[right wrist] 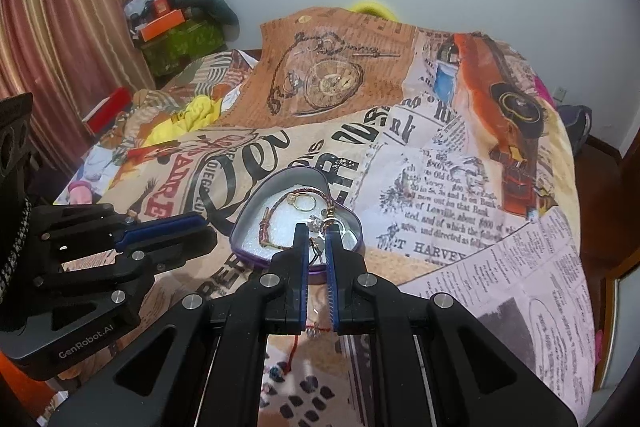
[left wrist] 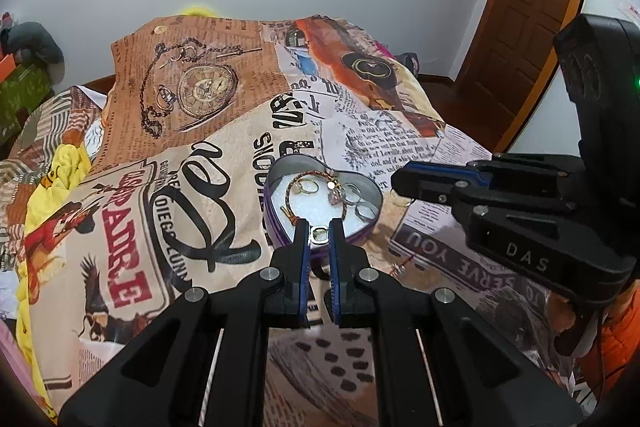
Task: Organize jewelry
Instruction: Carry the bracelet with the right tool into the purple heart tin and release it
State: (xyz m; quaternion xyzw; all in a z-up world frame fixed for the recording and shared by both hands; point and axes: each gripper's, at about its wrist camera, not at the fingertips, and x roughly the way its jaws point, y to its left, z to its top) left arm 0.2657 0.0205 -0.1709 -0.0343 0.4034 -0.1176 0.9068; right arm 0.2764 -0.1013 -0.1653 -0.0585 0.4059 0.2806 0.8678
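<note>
A heart-shaped tin (left wrist: 276, 223), with thin metal walls painted purple outside and a white foam pad inside, is seen lying on a bed in the middle of both views. Inside it, a braided red-and-gold cord bracelet (left wrist: 298, 183), a gold ring (left wrist: 309, 187), a pinkish pendant (left wrist: 334, 195) and several thin silver hoops (left wrist: 360, 205) are loosely piled on the foam. The left gripper (left wrist: 319, 233) is held at the tin's near rim, its blue-padded fingers (left wrist: 301, 247) drawn almost together around a small square-framed ring (left wrist: 319, 233); whether the piece is truly pinched cannot be told for certain. The right gripper (right wrist: 317, 241) is poised over the near right part of the tin, its jaws narrowed around a small dark clasp with silvery bits (right wrist: 318, 245), apparently gripped. From here, several risks are judged likely: the light tin could be tipped or pushed on the soft bedding if its rim is pressed; a tiny smooth ring could slip from the pads and be lost against the busy print; the chains and hoops could tangle and be dragged out together. A red string with beads (right wrist: 298, 345) is left outside the tin, below the right gripper. The tin is rested on a soft, wrinkled newspaper-collage bedspread (left wrist: 200, 131) printed with a pocket watch and an orange car, with a white wall, a wooden door (left wrist: 532, 7) and striped curtains (right wrist: 60, 27) beyond.
</note>
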